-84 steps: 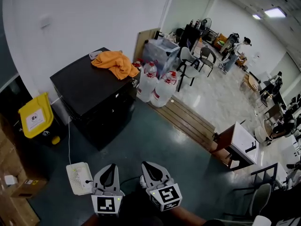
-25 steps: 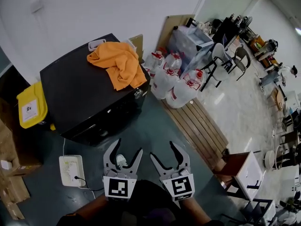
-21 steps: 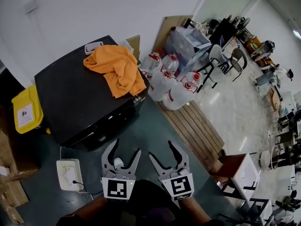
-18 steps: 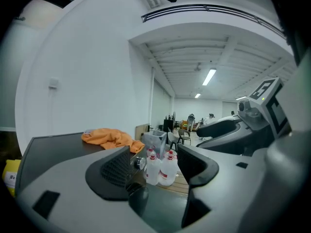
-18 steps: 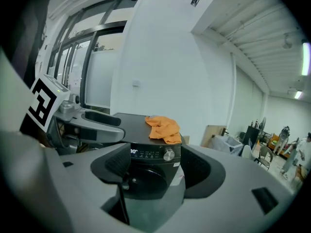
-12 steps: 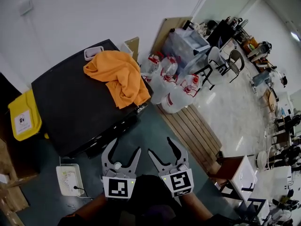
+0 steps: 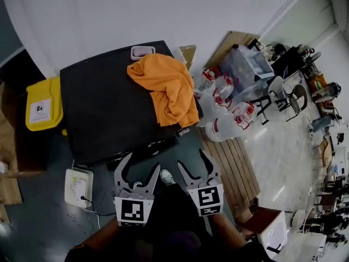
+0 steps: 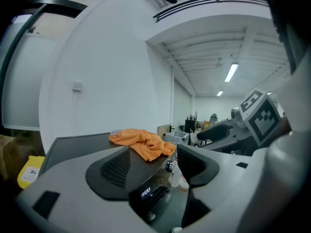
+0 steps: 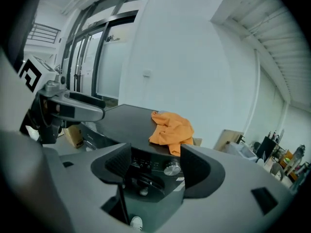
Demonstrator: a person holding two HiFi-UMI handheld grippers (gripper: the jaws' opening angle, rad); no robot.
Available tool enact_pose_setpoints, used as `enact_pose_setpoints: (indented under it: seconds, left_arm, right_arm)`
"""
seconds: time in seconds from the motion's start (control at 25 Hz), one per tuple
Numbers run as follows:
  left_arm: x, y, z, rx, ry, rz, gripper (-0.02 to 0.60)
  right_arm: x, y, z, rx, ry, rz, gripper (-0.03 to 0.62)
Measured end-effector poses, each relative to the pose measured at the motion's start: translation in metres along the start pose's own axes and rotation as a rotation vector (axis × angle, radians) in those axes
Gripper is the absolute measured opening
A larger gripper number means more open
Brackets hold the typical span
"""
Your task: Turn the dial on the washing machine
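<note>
The black washing machine [image 7: 109, 113] stands against the white wall, an orange cloth [image 7: 166, 89] draped over its top right. Its silver dial [image 9: 171, 168] sits on the front panel at the right end, also seen as dial [image 8: 169, 165] and dial [image 7: 181, 131]. A lit display [image 8: 145, 193] shows on the front panel. Just in front of the machine, my left gripper [image 7: 137, 173] and right gripper [image 7: 198, 165] are both open with nothing between their jaws. The right gripper [image 9: 155, 171] faces the dial from a short distance; the left gripper [image 8: 153, 166] points along the front panel.
A yellow bin [image 7: 43, 104] stands left of the machine. Large water bottles [image 7: 229, 121] and a wooden pallet [image 7: 234, 171] lie to its right. A white power strip [image 7: 75, 186] lies on the floor at left. Chairs [image 7: 281, 94] and clutter fill the far right.
The view has closed in on the washing machine, which now sits more central and nearer. Both grippers stay open, side by side, now closer to its front panel.
</note>
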State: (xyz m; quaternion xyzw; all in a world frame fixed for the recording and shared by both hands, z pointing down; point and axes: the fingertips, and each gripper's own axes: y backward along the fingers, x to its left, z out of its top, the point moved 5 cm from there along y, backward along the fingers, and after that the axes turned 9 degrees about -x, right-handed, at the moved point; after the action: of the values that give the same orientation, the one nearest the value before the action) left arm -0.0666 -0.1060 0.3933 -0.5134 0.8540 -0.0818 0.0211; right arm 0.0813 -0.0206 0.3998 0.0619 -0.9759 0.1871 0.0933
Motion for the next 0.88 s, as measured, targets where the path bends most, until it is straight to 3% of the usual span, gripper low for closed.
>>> enact_pose_setpoints:
  seconds: [0.56, 0.88]
  left_arm:
    - [-0.014, -0.042, -0.023, 0.024, -0.008, 0.315, 0.29]
    - [-0.034, -0.055, -0.074, 0.124, 0.091, 0.464, 0.29]
  right_arm:
    - [-0.063, -0.072, -0.069, 0.098, 0.058, 0.194, 0.33]
    - [-0.072, -0.104, -0.111, 0.132, 0.106, 0.295, 0.33]
